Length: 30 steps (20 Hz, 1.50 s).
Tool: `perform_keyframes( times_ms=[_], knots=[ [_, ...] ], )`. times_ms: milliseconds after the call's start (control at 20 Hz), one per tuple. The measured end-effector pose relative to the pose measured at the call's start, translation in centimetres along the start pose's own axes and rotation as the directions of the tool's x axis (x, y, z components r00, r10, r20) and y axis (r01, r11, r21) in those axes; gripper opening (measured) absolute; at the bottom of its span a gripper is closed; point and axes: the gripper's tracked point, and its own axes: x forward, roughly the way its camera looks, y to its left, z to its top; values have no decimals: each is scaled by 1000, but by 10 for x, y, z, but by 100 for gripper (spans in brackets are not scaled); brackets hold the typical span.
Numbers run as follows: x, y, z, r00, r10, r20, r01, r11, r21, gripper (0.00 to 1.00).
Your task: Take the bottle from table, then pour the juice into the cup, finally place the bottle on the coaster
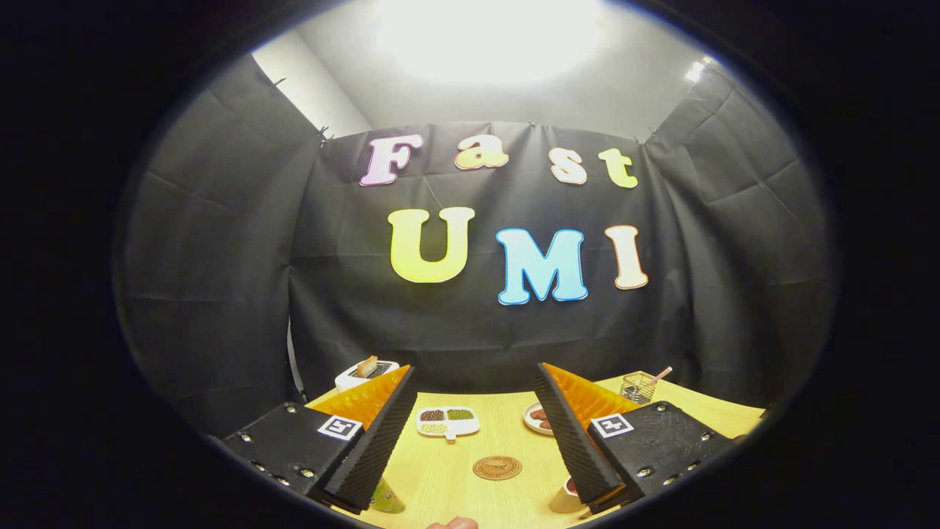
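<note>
Hand-held gripper (470,433) hovers wide open, holding nothing, above the table (455,470). The coaster (497,467) lies between its fingers, just ahead — the bottle (385,498) peeks out below the left finger, the cup (567,498) below the right.

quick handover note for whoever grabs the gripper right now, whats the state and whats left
Gripper: open, fingers spread wide, holding nothing, raised over the table.
Coaster: round, bare, on the table between the fingers.
Cup: near the right finger, partly hidden by it.
Bottle: possibly the greenish thing under the left finger; cannot tell.
Done: nothing evident. Left: grasp bottle, pour into cup, set bottle on coaster.
</note>
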Motion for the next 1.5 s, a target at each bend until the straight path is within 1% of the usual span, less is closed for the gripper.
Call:
perform_keyframes(
  times_ms=[150, 550, 750, 1050, 1500],
  knots=[
    [1, 18, -7, 1000, 27, -6, -27, 1000, -7, 98],
    [0, 76, -46, 992, 111, -53, -112, 994, -12, 98],
    [-1, 99, -67, 987, 139, -85, -139, 990, 3, 98],
    [-4, 123, -102, 974, 161, -157, -161, 987, 13, 98],
    [-8, 144, -161, 948, 156, -276, -158, 987, 16, 98]
  ],
)
